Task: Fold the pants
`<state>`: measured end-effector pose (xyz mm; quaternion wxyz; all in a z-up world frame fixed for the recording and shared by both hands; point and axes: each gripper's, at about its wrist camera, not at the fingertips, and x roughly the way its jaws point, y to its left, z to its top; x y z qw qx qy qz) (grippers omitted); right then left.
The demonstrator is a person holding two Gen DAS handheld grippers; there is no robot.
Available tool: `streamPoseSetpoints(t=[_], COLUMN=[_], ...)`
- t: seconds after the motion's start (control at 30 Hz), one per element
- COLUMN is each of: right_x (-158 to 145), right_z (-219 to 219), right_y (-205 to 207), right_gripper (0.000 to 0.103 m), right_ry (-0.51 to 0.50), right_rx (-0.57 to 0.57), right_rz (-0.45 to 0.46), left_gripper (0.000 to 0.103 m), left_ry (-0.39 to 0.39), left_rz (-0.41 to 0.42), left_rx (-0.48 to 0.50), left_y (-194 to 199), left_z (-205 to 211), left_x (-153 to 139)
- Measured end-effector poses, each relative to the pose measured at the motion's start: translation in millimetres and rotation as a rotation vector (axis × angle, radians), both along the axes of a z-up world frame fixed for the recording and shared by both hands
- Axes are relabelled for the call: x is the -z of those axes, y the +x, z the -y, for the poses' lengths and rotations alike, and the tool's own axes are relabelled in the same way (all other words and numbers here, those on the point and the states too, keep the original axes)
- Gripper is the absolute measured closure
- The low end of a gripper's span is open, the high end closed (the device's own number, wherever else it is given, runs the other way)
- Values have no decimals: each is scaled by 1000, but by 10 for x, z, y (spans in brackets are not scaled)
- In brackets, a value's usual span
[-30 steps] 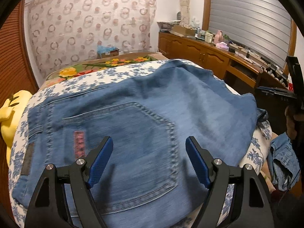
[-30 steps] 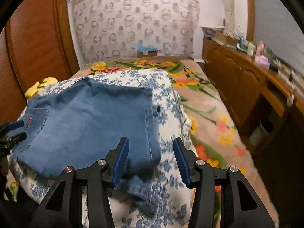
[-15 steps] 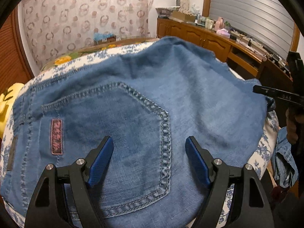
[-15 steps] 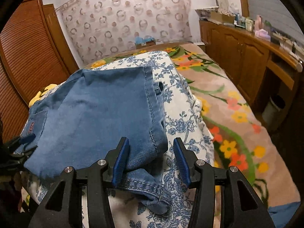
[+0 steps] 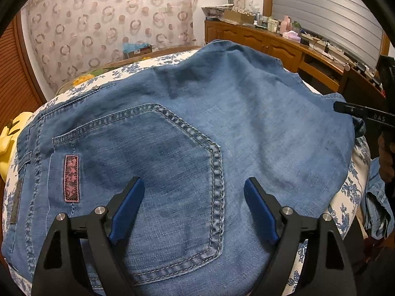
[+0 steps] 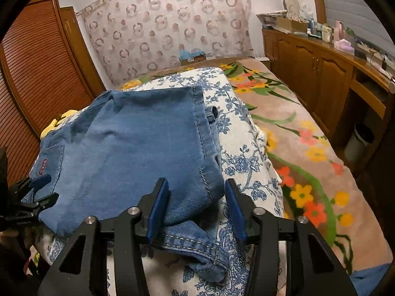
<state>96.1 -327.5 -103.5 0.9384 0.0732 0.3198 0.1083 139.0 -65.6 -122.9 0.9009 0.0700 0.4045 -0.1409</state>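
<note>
Ring-patterned curtain (image 6: 167, 29), louvred wooden doors (image 6: 37, 74), wooden sideboard (image 6: 321, 74), floral bedspread (image 6: 296, 135)

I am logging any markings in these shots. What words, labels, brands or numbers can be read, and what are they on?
"OAS": white letters, partly cut off, on the right gripper in the left wrist view.
White print on the left gripper: too small to read.
Pink patch on the jeans pocket: a pattern, nothing readable.
Dresser items: too small.

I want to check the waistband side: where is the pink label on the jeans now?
In the left wrist view the pink label sits low on the left, on the jeans beside the back pocket, left of the left gripper.
</note>
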Motion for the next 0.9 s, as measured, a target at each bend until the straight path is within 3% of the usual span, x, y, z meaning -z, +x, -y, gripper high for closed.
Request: streamPoseSetpoints(t=[0.1, 0.2, 0.33, 0.57, 0.9], right_x=[13, -33, -173, -545, -1110], right_z=[-49, -105, -200, -590, -1768], right_y=[6, -7, -36, -33, -28], right_gripper=[81, 90, 93, 94, 94], right_ry=[-15, -21, -41, -61, -67], right_rx=[5, -12, -42, -161, -471], right_rz=[17, 47, 99, 185, 298], left_gripper=[19, 19, 19, 19, 19], left_ry=[-3, -11, -33, -68, -88], left_rz=[0, -2, -8, 74, 150], left_rx=[1, 2, -12, -63, -173], left_y=[-2, -8, -37, -226, -502], left_z=[-5, -21, -98, -429, -1106], left_x=[-1, -22, -104, -416, -658])
